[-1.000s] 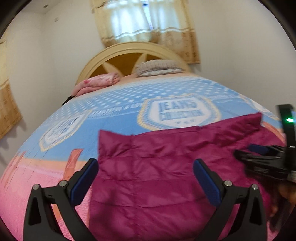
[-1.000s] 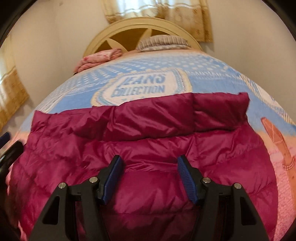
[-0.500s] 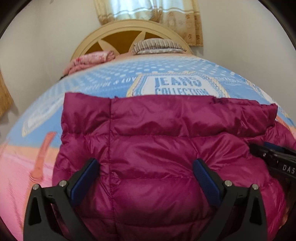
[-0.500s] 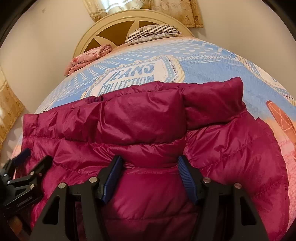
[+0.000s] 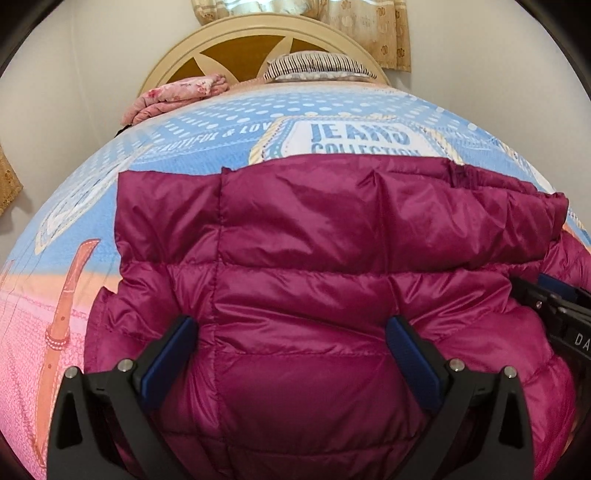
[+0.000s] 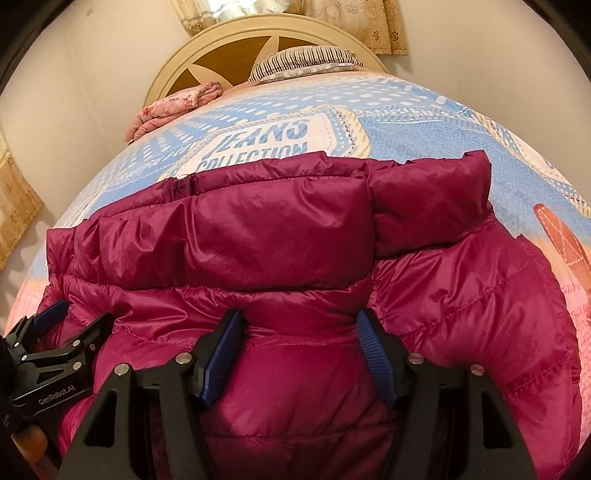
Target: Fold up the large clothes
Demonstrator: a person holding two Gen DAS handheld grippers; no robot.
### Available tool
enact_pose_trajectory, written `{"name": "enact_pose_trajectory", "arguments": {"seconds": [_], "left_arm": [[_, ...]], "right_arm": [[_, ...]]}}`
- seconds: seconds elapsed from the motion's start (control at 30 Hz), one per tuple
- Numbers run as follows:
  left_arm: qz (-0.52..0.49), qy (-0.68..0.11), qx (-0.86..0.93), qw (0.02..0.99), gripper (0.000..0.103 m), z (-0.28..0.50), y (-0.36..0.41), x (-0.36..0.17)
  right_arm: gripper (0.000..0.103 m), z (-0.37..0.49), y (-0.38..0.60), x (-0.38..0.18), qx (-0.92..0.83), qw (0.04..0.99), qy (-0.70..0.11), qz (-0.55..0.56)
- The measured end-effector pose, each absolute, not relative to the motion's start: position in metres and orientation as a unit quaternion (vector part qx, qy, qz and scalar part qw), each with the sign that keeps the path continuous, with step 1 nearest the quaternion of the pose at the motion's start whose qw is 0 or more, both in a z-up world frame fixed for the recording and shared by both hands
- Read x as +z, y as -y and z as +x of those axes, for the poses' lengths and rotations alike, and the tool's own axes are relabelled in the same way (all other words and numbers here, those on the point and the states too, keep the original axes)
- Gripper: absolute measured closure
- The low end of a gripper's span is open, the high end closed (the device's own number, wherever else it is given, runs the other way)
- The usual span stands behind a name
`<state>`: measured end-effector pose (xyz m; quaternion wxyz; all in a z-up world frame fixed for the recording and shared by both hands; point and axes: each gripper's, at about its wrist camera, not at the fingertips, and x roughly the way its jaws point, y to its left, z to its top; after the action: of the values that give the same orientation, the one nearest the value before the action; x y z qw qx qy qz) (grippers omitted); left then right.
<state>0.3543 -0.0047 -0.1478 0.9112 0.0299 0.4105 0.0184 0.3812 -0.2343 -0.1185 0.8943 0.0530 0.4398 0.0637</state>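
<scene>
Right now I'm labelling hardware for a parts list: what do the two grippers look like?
Both are matte black angular frames with silver screws. The left gripper and right gripper have blue ribbed pads on their jaws. White "GenRobot.AI" lettering marks the left one's side.

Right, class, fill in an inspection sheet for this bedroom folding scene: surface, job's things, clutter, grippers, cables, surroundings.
Surface: bed with a blue and pink printed bedspread, lettered JEANS COLLECTION.
Job's things: magenta puffer jacket spread on the bedspread, with one layer lying over its far part.
Clutter: folded pink floral blanket and striped pillow by the headboard.
Grippers: left gripper open over the jacket; right gripper open, jaws less wide, also over it. Whether the pads touch fabric cannot be told.
Cables: nothing seen.
Surroundings: arched cream headboard, patterned curtains, plain walls.
</scene>
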Motion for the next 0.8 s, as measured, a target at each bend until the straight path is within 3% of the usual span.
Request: {"name": "enact_pose_trajectory", "arguments": {"seconds": [0.6, 0.8], "left_arm": [[0.040, -0.446, 0.019, 0.894, 0.000, 0.364, 0.006, -0.140], [0.039, -0.379, 0.036, 0.924, 0.000, 0.365, -0.007, -0.098]], "right_arm": [[0.033, 0.385, 0.223, -0.122, 0.049, 0.893, -0.447, 0.015], [0.033, 0.384, 0.223, -0.123, 0.049, 0.894, -0.444, 0.015]]}}
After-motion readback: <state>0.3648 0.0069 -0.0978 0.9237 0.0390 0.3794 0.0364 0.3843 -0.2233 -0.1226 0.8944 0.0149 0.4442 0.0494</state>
